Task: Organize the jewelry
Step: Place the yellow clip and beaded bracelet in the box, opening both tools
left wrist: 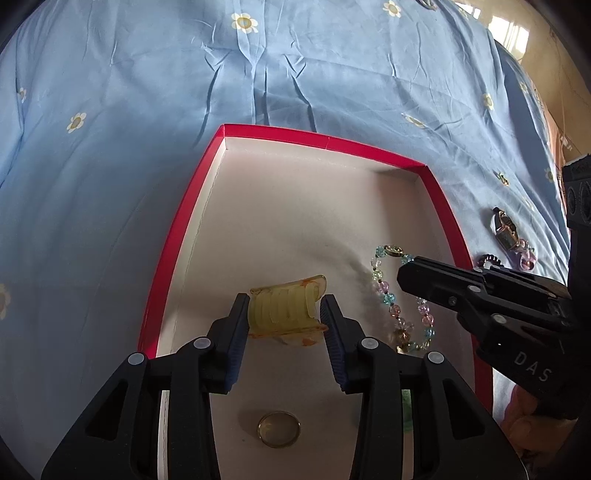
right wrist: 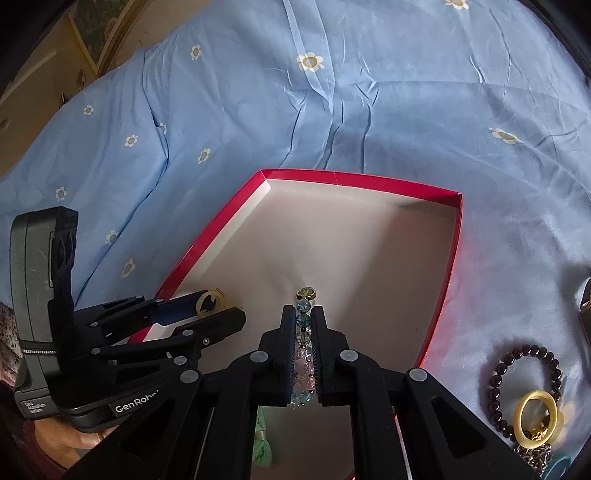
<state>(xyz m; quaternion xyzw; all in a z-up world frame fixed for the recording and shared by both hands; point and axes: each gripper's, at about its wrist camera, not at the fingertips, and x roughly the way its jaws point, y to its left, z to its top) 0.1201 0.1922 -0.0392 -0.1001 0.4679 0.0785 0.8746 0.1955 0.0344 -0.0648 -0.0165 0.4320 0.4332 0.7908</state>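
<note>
A red box with a white inside lies on the blue bedsheet; it also shows in the right wrist view. My left gripper is shut on a yellow hair claw clip, low inside the box; the clip shows in the right wrist view. My right gripper is shut on a pastel bead bracelet, over the box floor. In the left wrist view the bracelet hangs from the right gripper. A gold ring lies in the box.
On the sheet right of the box lie a dark bead bracelet, a yellow ring-shaped piece, a chain and a watch. A green tassel lies below my right gripper. A framed picture stands at far left.
</note>
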